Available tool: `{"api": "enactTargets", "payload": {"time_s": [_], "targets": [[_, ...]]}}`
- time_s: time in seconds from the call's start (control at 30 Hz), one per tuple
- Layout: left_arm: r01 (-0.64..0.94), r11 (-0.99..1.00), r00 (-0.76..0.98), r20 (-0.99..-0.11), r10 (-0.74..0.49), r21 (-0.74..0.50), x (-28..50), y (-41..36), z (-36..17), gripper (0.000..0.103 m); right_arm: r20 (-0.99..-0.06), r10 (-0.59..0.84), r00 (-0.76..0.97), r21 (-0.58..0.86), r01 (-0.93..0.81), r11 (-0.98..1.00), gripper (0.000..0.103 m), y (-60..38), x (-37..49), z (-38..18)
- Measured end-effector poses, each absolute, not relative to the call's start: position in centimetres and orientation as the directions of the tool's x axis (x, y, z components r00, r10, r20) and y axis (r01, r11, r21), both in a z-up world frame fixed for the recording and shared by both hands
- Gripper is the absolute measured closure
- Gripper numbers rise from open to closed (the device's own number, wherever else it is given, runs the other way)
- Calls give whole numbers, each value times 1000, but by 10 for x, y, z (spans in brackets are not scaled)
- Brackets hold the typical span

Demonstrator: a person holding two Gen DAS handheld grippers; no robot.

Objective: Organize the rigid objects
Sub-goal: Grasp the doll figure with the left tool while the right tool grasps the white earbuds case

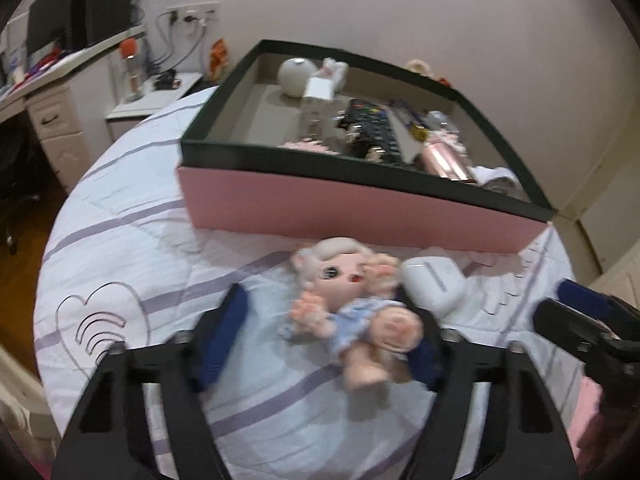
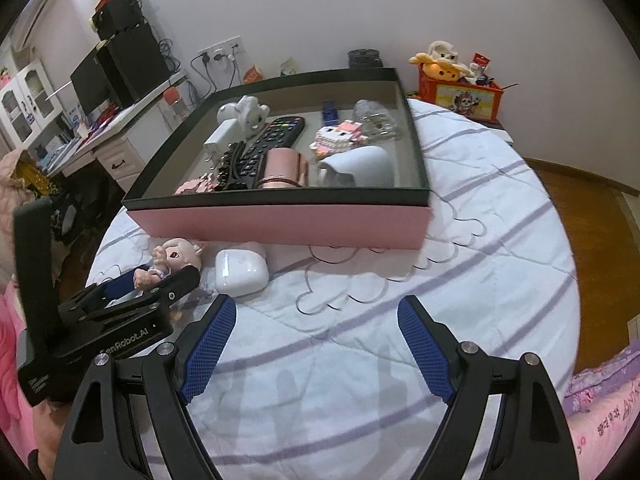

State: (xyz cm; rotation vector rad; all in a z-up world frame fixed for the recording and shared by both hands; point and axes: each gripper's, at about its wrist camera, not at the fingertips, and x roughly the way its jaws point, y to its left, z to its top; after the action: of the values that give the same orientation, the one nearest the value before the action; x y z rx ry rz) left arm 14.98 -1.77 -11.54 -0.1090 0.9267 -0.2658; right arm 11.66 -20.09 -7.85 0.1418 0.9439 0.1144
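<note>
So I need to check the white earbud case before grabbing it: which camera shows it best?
The right wrist view: the white earbud case lies sharp and whole on the bedspread, beside the doll. The left wrist view shows it blurred, partly behind a finger.

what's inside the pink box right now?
Inside the pink box: black remote, rose-gold cup, white charger, pink-white block figure, white container. The near wall hides the floor closest to it.
</note>
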Motion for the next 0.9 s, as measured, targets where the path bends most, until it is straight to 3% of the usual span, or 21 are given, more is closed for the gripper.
{"api": "enactTargets", "payload": {"time_s": [0.03,0.07,0.8,0.83,0.9], "targets": [[201,956,567,-770,-292,-214,149,-20,-114,53,-799,165,578,170,-45,984,18,-197,120,-80],[215,952,564,-768,-303,-217,149,-23,-113,56,-801,168,575,169,-52,984,18,-195,122,-81],[136,964,625,-735,-263,-229,133,36,-94,56,-831,160,533,96,-146,985,19,-141,157,-111],[136,964,625,-735,-264,-230,133,36,-94,56,-831,155,534,89,-148,985,22,-140,157,-113],[136,963,623,-736,-266,-233,133,36,-96,56,-830,145,538,72,-154,985,41,-137,158,-115]]}}
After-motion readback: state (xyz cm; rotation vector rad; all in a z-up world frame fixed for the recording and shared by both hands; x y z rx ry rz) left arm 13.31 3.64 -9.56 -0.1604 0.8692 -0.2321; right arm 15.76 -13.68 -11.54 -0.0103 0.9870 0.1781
